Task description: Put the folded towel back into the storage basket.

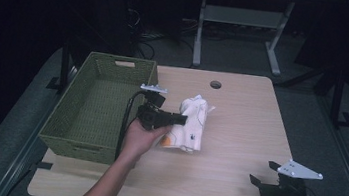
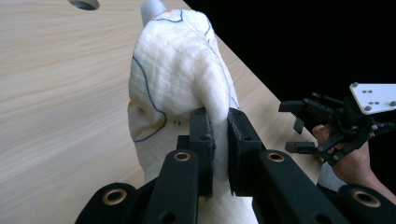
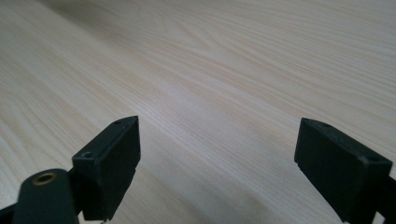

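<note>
On the wooden worktop [image 1: 238, 136], our left tool [image 2: 219, 140] pinched the white cloth [image 2: 177, 79]; our right tool [image 3: 217, 158] hung released.

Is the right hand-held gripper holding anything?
No, the right hand-held gripper has its jaws wide apart over the bare table.

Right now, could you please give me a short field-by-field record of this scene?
surface: wooden table
cloth: white printed cloth, bunched, mid-table
left hand-held gripper: jaws shut on a fold of the cloth
right hand-held gripper: jaws wide open, nothing between them, near the table's front right edge
basket: green woven basket, at the table's left edge, inside looks bare
</note>
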### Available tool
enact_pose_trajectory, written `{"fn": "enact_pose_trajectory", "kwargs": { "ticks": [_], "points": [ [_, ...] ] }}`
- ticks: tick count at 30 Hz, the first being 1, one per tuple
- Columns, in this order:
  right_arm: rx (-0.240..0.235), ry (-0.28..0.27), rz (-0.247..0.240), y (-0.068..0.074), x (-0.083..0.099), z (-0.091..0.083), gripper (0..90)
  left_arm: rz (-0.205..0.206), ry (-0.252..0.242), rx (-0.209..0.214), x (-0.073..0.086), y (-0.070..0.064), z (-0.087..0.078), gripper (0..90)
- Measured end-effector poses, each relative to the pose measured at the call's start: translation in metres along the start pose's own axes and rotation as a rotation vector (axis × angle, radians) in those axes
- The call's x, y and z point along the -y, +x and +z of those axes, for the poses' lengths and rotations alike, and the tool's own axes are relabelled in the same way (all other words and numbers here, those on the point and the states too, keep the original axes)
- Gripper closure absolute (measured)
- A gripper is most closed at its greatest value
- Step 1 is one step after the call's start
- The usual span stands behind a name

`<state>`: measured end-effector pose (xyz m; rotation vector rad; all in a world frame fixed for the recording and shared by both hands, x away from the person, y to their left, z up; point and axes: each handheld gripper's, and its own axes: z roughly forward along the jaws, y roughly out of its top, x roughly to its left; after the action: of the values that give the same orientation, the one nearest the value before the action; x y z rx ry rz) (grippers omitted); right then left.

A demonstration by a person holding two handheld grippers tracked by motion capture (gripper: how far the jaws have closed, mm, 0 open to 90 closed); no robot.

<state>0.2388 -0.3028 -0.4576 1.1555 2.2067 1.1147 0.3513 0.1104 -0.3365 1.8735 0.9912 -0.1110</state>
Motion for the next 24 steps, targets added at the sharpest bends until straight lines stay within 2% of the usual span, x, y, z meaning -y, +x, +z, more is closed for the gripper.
{"fn": "enact_pose_trajectory", "kwargs": {
  "ticks": [9, 24],
  "points": [
    [0.002, 0.005, -0.002, 0.001, 0.0, 0.001, 13.9, -0.008, -0.022, 0.004, -0.006, 0.006, -0.024, 83.3],
    [0.004, 0.02, -0.014, 0.003, -0.001, 0.004, 14.0, -0.05, -0.069, 0.025, -0.01, 0.021, -0.062, 83.3]
  ]
}}
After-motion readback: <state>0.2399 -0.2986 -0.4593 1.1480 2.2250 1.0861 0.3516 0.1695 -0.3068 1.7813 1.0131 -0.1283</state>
